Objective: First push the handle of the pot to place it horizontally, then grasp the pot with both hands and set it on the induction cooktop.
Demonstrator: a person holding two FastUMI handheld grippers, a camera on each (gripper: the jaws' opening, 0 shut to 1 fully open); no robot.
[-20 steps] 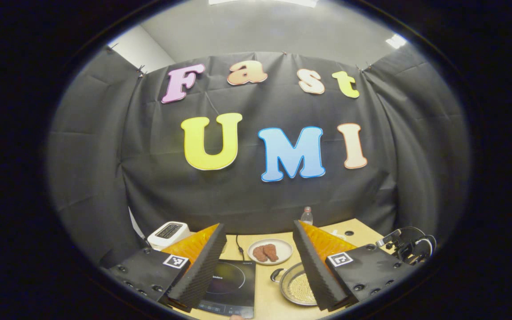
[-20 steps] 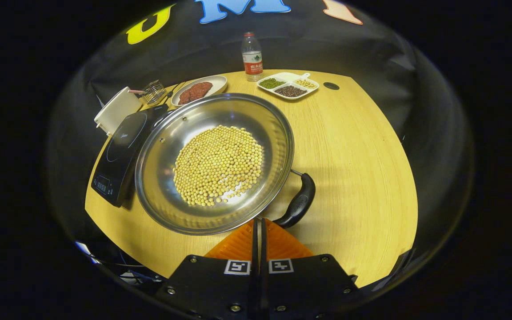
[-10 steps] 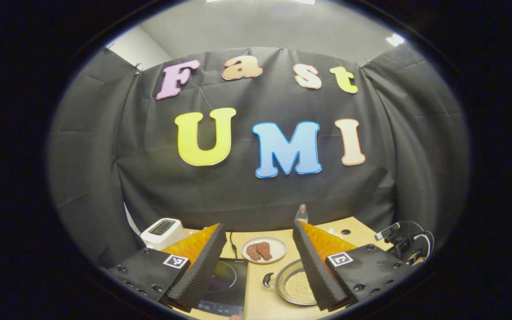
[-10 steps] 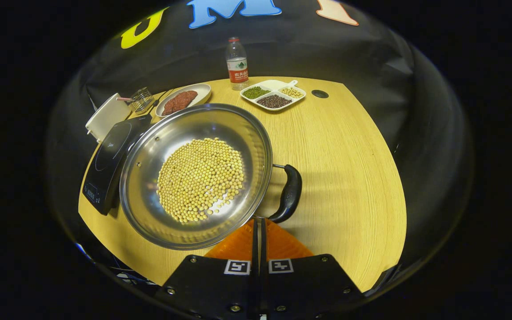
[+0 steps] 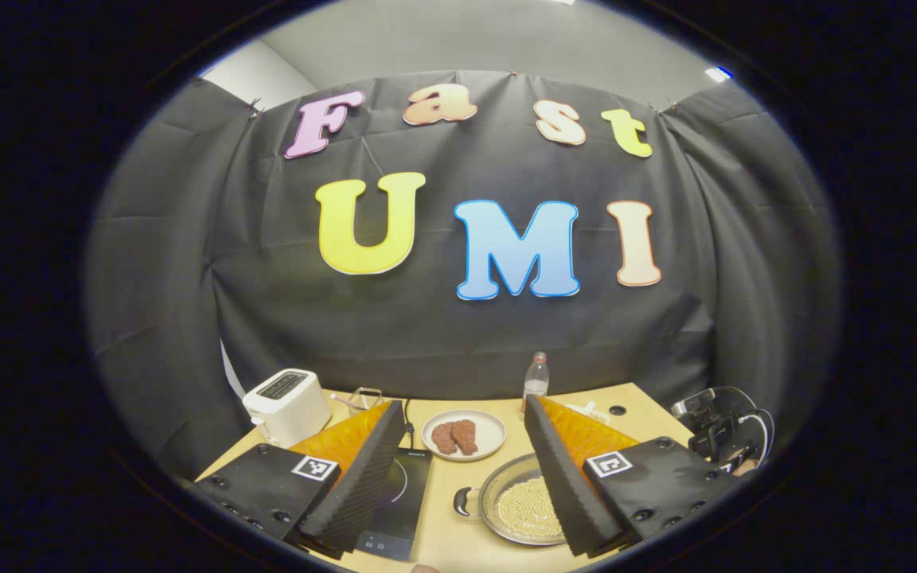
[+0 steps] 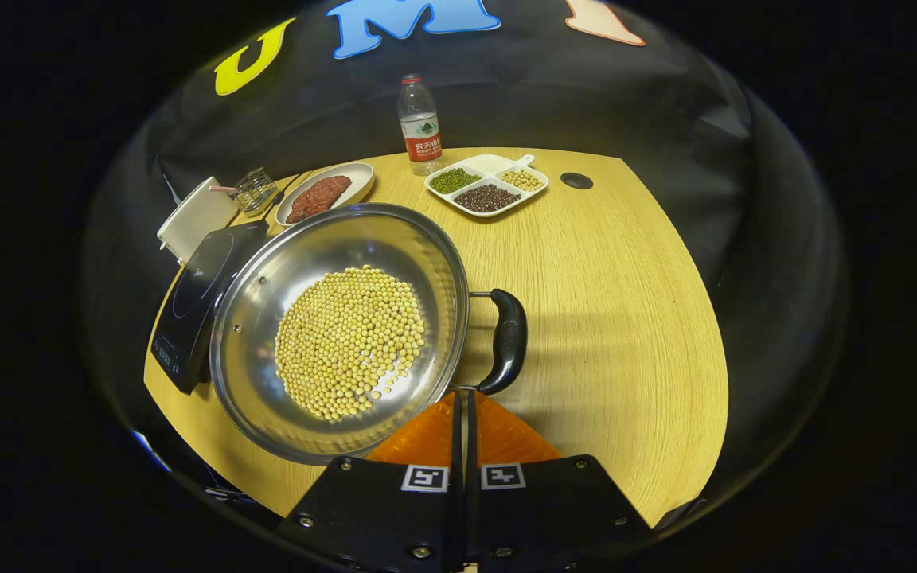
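Now right tongs (image 6: 462, 394) pressed together, tips at pot (image 6: 339, 326) handle (image 6: 506, 341); left tongs (image 5: 462, 446) wide, raised above table.

the left gripper (image 5: 462, 477) hangs above the wooden table (image 5: 458, 549) with its two fingers spread wide apart, holding nothing. between them sits a plate of brown meat pieces (image 5: 463, 434), with a bottle (image 5: 536, 383) behind it near the cloth wall. the induction cooktop (image 5: 395, 509) lies partly behind the near finger on one side, the pot (image 5: 518, 509) of pale beans just beside it. a white toaster (image 5: 286, 407) stands at the table's far corner.
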